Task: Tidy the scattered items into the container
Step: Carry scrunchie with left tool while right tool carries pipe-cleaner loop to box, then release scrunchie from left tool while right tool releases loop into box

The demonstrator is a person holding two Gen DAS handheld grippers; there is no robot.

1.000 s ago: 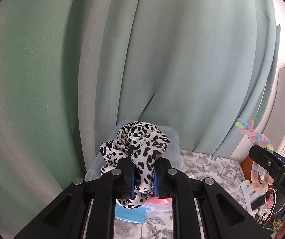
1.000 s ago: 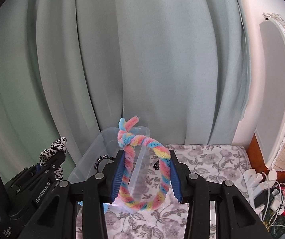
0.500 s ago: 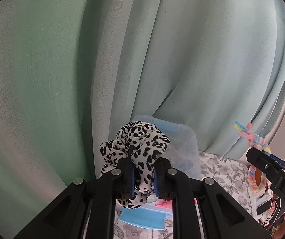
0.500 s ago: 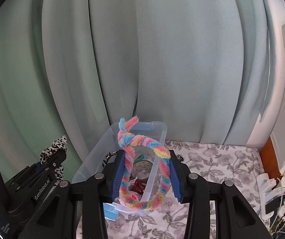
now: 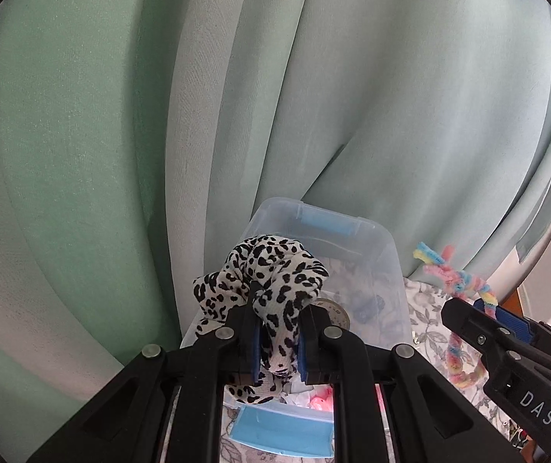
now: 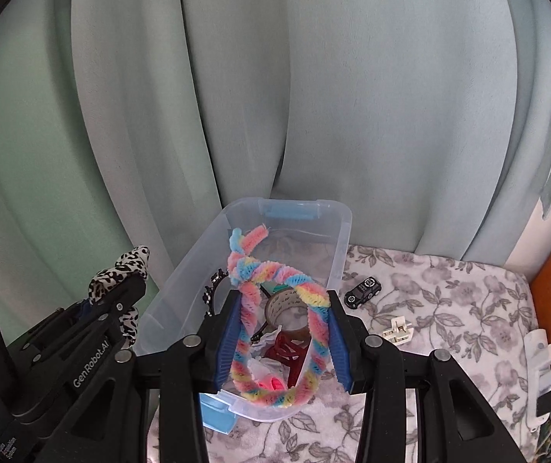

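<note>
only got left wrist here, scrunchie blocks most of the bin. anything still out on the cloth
observer: yes, a small black toy car sits on the floral cloth, just right of the clear container.
operator: anything else out there
observer: a white plastic piece lies nearer the camera, also on the cloth and apart from the car.
operator: where's the right tongs' loop relative to the bin
observer: the rainbow pipe-cleaner loop, gripped between both pads of the right tongs, lines up over the container's near end; i can't tell whether it is lowered inside.
</note>
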